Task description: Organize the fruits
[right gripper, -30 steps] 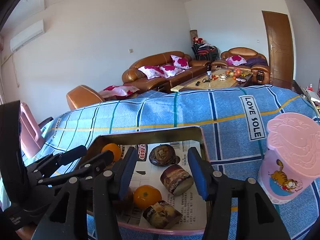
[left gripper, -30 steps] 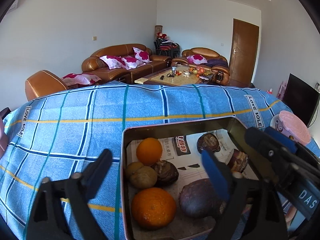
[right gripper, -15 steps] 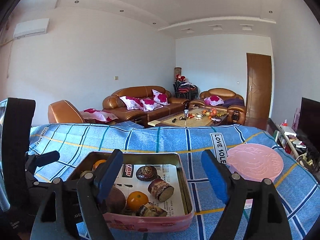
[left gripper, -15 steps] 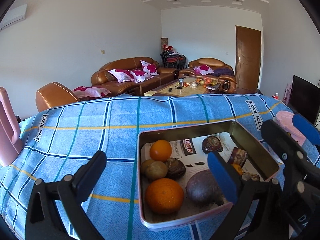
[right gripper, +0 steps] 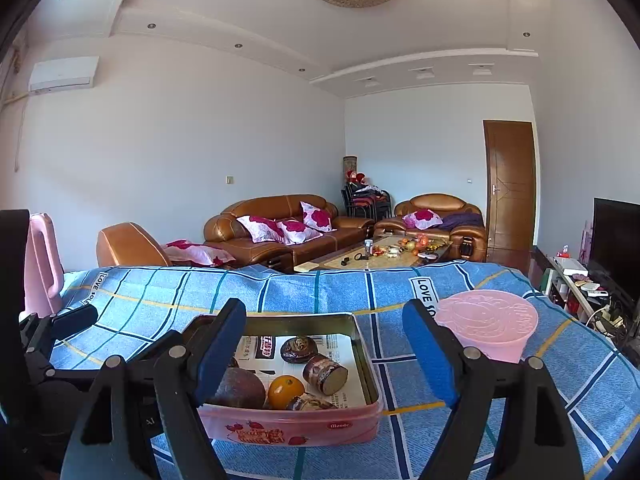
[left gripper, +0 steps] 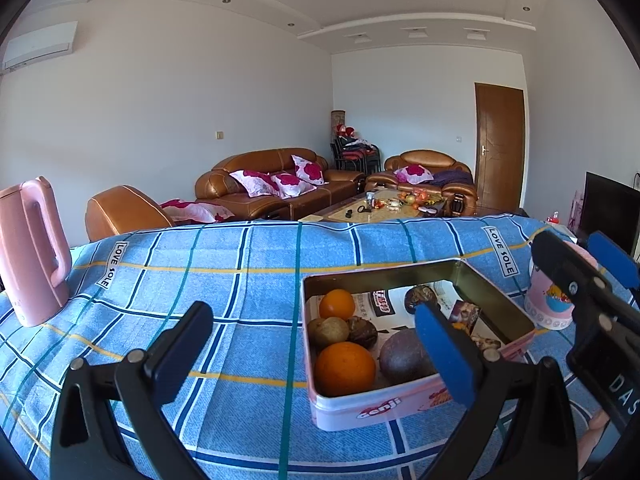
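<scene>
A pink tin (left gripper: pixel 352 412) lined with printed paper sits on the blue checked cloth (left gripper: pixel 200 272). In it lie two oranges (left gripper: pixel 344 368) (left gripper: pixel 337 304), a purple-brown round fruit (left gripper: pixel 404 356) and smaller brown fruits (left gripper: pixel 328 330). The right wrist view shows the tin (right gripper: pixel 296 428) with a small orange (right gripper: pixel 286 390), the brown fruit (right gripper: pixel 240 390) and a cut brown piece (right gripper: pixel 324 374). My left gripper (left gripper: pixel 312 356) is open and holds nothing, in front of the tin. My right gripper (right gripper: pixel 326 350) is also open and holds nothing, back from the tin's near wall.
A pink kettle (left gripper: pixel 32 248) stands at the cloth's left edge. A pink cup (right gripper: pixel 486 328) stands just right of the tin. Brown sofas (left gripper: pixel 272 188), a low table and a door lie beyond the far edge. A dark screen (right gripper: pixel 616 240) is at the right.
Both grippers have drawn back from the tin and tilted up, so more of the room shows. The right gripper's jaws have spread wider. The fruits stay in the tin.
</scene>
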The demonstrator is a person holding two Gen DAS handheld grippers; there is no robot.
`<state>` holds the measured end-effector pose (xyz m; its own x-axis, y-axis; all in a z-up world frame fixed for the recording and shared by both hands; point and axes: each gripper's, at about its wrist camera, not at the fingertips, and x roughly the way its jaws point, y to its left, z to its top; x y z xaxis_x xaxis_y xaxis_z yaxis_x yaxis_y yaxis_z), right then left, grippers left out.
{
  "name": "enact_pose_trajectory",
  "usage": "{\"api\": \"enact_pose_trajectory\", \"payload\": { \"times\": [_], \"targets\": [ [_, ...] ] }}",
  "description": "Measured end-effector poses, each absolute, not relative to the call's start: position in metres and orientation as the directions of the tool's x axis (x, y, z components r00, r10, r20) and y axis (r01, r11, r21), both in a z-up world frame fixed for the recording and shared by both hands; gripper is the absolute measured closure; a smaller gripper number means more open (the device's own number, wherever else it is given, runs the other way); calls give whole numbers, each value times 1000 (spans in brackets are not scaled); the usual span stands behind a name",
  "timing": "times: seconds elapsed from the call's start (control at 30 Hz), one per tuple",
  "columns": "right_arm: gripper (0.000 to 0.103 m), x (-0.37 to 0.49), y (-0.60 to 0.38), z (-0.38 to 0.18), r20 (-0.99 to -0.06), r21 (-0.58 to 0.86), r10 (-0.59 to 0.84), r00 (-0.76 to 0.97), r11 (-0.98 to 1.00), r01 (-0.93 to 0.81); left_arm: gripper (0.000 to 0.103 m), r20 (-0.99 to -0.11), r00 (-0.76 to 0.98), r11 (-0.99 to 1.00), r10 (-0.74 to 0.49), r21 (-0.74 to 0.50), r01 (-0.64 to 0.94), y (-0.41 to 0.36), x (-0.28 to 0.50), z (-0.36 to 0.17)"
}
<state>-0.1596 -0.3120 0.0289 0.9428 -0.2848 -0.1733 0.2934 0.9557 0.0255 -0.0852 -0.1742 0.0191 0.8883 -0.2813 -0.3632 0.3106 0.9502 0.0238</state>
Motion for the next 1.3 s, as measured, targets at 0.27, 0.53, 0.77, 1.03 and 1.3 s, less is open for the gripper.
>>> {"api": "enact_pose_trajectory", "payload": {
  "times": [0.27,0.53,0.77,1.03,1.3],
  "targets": [
    [21,-180,-320,32,-112,95,-321,940,939,332,0,-341,900,956,-271,16,294,-170,-91,20],
    [21,-182,-320,31,-98,104,-335,937,933,345,0,-332,905,957,-265,24,289,-170,-93,20],
    [21,-183,-319,30,-100,105,-340,935,931,350,0,-331,906,958,-262,26,287,-171,-95,20],
    [21,-185,-322,30,-102,105,-348,932,928,358,0,-333,907,959,-257,27,282,-170,-94,20],
    [21,-185,-319,30,-104,101,-349,931,928,359,0,-337,908,961,-251,27,275,-169,-92,20]
  ]
}}
